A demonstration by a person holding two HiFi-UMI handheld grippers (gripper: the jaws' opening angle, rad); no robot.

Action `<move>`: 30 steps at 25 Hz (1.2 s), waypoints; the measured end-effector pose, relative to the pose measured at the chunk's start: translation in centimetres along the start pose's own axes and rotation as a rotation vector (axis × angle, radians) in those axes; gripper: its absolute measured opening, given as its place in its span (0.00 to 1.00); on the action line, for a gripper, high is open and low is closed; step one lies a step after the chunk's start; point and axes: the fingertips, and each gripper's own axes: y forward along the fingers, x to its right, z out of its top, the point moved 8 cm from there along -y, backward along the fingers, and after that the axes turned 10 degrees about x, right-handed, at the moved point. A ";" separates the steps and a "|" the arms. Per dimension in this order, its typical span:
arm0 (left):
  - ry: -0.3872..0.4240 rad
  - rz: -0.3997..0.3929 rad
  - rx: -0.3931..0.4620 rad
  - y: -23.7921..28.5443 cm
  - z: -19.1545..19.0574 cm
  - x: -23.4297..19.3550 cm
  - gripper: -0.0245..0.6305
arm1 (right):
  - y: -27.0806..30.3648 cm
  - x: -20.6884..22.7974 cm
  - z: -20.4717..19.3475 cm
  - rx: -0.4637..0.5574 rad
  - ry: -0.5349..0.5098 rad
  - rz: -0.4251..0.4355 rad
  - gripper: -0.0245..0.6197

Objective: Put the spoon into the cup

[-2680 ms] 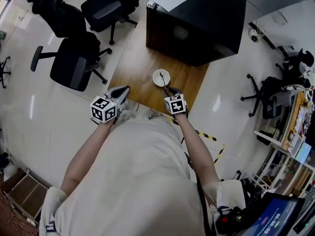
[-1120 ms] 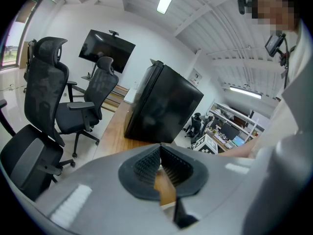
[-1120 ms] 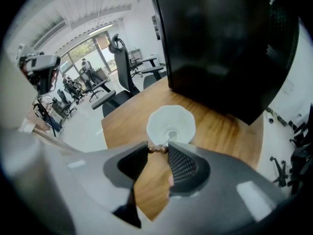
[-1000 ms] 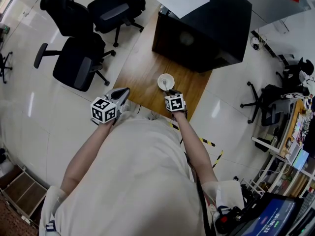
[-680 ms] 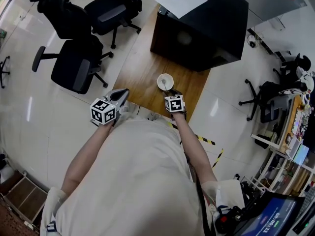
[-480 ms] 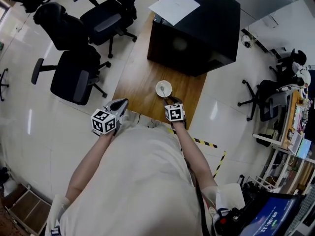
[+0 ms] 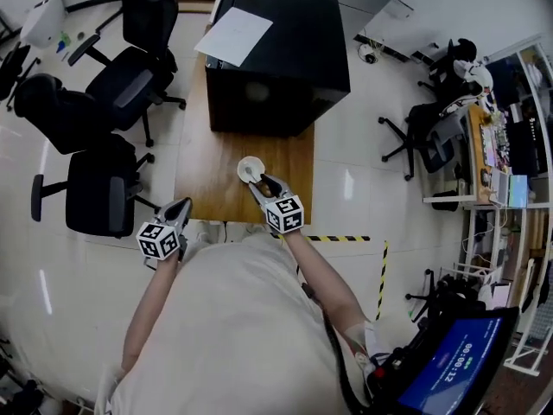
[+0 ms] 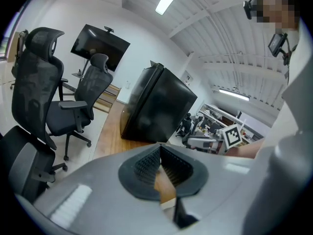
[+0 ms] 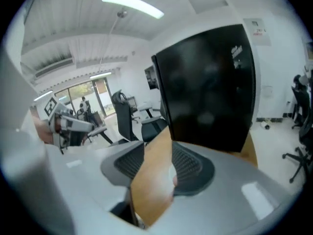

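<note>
1. Head view: the cup [image 7: 251,169] stands on the wooden tabletop [image 7: 203,171], close to the near edge and just in front of the black cabinet [image 7: 276,59]. A sheet of paper [image 7: 233,35] lies on top of that cabinet. The spoon [image 7: 253,174] sits inside the cup, showing only as a small dark streak, too small for me to tell more. My right hand-held gripper [image 7: 261,182] is just beside the cup on its near side, with its jaws apart. My left hand-held gripper [image 7: 181,204] is at the tabletop's near left corner, well apart from the cup, its jaws drawn to a point. Black office chairs [image 7: 95,188] stand on the floor to the left.

2. Left gripper view: the tips of my left hand-held gripper [image 8: 159,148] meet, and nothing is caught between the ribbed pads. Only a sliver of tabletop [image 8: 110,131] shows behind them. The black cabinet [image 8: 156,106] rises ahead, with the office chairs [image 8: 73,111] to its left.

3. Right gripper view: the jaws of my right hand-held gripper [image 9: 157,153] have just been opening wide and have come back in a little. They stand apart with only bare tabletop [image 9: 151,180] between them. The black cabinet [image 9: 210,87] fills the view ahead. Neither spoon nor cup can be clearly made out here.
</note>
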 end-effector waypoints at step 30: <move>0.091 -0.078 0.005 -7.3 -3.7 3.7 0.04 | -14.0 -9.7 0.8 0.286 0.062 -0.039 0.22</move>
